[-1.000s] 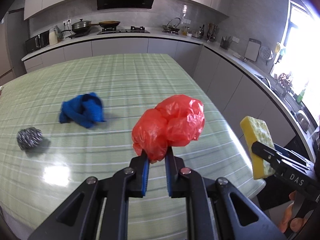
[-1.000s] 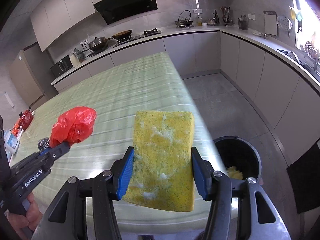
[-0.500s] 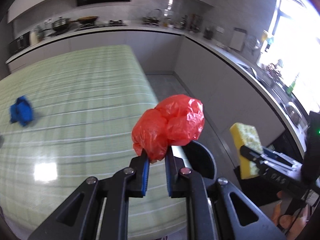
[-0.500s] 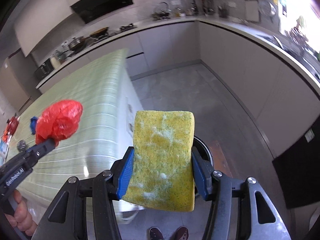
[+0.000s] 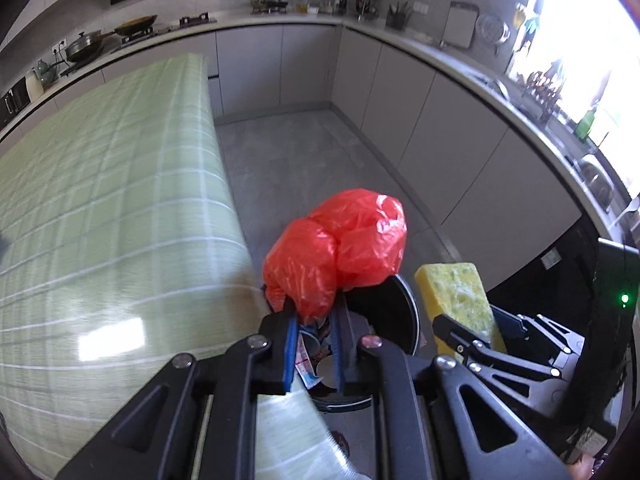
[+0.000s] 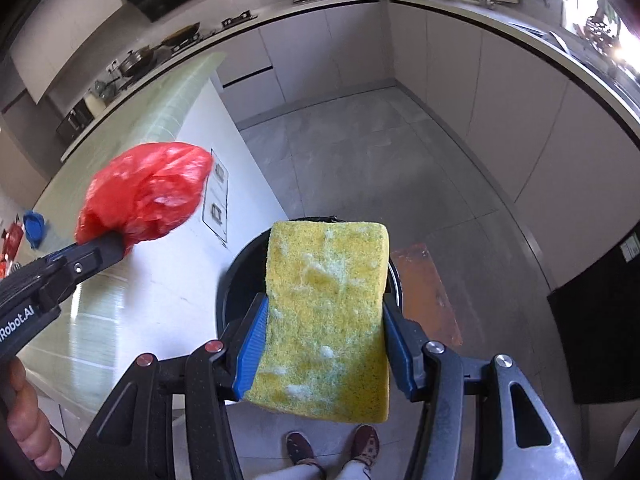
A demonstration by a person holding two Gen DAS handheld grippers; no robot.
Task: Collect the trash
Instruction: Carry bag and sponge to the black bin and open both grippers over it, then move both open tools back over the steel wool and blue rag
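Grey-tiled kitchen floor [image 6: 360, 168] is bordered by pale cabinets and a curved worktop; a bench [image 5: 100, 220] covered in green checked cloth is seen at the left of both views.

Item one: a black round trash bin [image 5: 394, 320] is stood on the floor just beside the bench end. Its contents are partly visible in the left wrist view: printed paper wrappers and a pale round piece, seen between the blue pads. The rest of its interior is hidden.

Item two: a crumpled red plastic bag [image 5: 340, 248] is clenched at its lower fold by the left tongs [image 5: 314, 320], the pads nearly together. It is held above the near rim of the bin.

Item three: a yellow sponge [image 6: 326, 312], mottled with white residue, is gripped by its two long edges in the right tongs [image 6: 324, 332]. It is held upright over the bin, whose rim shows behind it.

Item four: a blue cloth [image 6: 34, 226] is left on the bench, well apart from the bin.

Shoes [image 6: 332, 448] of the person are seen below the sponge.
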